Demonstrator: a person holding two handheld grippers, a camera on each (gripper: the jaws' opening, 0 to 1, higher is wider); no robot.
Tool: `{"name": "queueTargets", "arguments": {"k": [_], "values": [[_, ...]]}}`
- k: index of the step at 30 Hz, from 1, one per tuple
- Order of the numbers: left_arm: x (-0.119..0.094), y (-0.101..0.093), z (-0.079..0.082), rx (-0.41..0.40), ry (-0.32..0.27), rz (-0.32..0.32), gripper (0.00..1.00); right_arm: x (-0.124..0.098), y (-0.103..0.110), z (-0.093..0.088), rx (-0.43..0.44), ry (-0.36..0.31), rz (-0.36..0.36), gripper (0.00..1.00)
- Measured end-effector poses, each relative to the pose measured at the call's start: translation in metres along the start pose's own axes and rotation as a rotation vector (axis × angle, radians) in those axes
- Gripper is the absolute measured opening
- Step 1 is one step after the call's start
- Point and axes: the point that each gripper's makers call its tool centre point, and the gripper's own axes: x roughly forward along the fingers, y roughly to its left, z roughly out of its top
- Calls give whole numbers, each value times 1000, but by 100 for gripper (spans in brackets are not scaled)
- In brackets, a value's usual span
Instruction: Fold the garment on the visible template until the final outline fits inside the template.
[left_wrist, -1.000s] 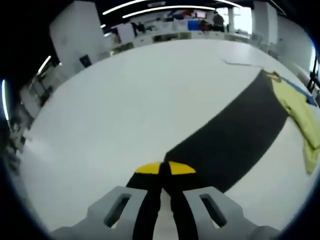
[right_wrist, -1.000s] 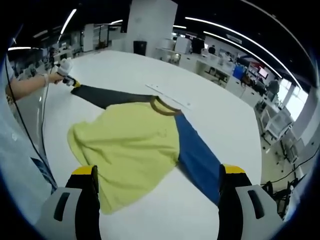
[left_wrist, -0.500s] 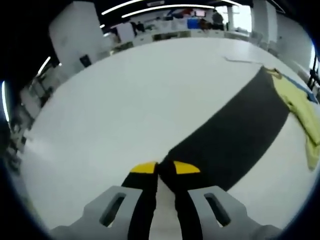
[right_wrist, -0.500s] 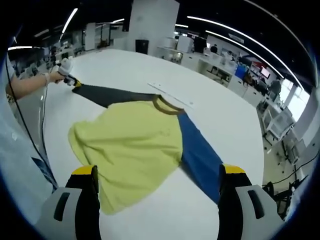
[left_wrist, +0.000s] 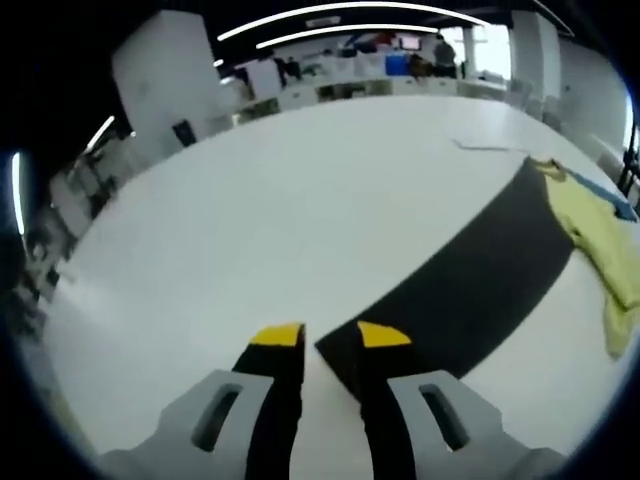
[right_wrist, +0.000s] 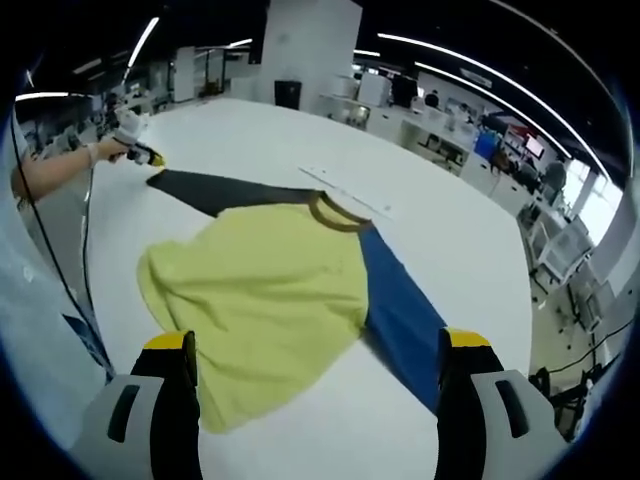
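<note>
On a white tabletop (right_wrist: 440, 230) in an open-plan office, the garment (right_wrist: 265, 290) lies spread flat: yellow body, dark collar, a black sleeve (left_wrist: 470, 280) stretched toward my left tool (left_wrist: 318, 338) and a blue sleeve (right_wrist: 400, 315) running toward my right tool (right_wrist: 312, 345). My left tool's jaws stand a little apart with nothing between them, the black cuff's corner lying on the tabletop just at the right jaw's tip. My right tool is wide open and empty, poised above the yellow hem; from there my left tool shows small at the far cuff, in my hand (right_wrist: 105, 152). I can make out no template outline, only a thin pale strip (right_wrist: 345, 190) beyond the collar. To fold well, I judge, the sleeve should be pinched squarely at the cuff, lifted only slightly, and carried straight across the yellow body without dragging the body along.
</note>
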Motion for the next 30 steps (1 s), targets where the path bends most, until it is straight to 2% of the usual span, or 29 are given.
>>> {"name": "queueTargets", "arguments": {"k": [6,15,21,30], "values": [[-17,-20,16,17,-32,-42,24,0,1,-1,-1,-15,7,100],[-49,-75,36,77,-85,-161,33,-11,-7,-9,19,-40,-13,100],[-67,-96,52,104,-138,-221,39,-14,-9,-8,22,-60,-23,100],[-88,-117,66,168,-158,-272,48,-19,-3,-3,26,-88,-37,100]]}}
